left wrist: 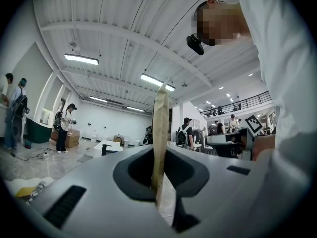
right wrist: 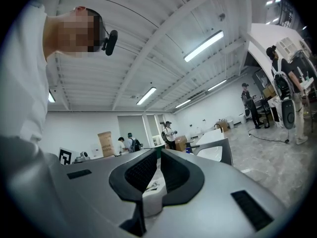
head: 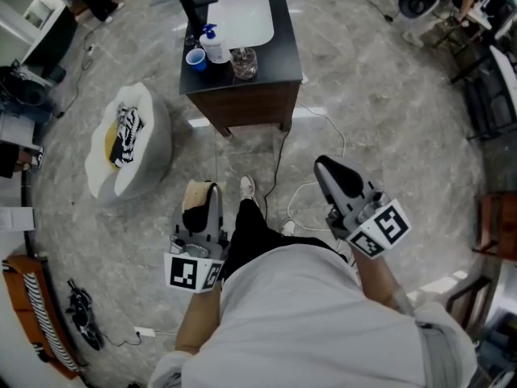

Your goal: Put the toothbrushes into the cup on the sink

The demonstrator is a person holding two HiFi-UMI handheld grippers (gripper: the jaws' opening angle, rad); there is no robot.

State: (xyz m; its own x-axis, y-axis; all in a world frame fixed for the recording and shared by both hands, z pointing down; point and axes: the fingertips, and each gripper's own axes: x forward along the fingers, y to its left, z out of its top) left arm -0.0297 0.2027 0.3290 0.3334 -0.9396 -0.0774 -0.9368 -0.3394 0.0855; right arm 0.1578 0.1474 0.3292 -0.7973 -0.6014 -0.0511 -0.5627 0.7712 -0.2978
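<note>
Left hand-held gripper (head: 200, 191) was clamped on an upright tan toothbrush (left wrist: 160, 133); right hand-held gripper (head: 333, 172) had its jaws drawn together on nothing; both were held over the floor (head: 388, 111), well apart from the dark worktop (head: 284, 51), where a blue cup (head: 195, 58) stood beside the white sink (head: 242, 18).
</note>
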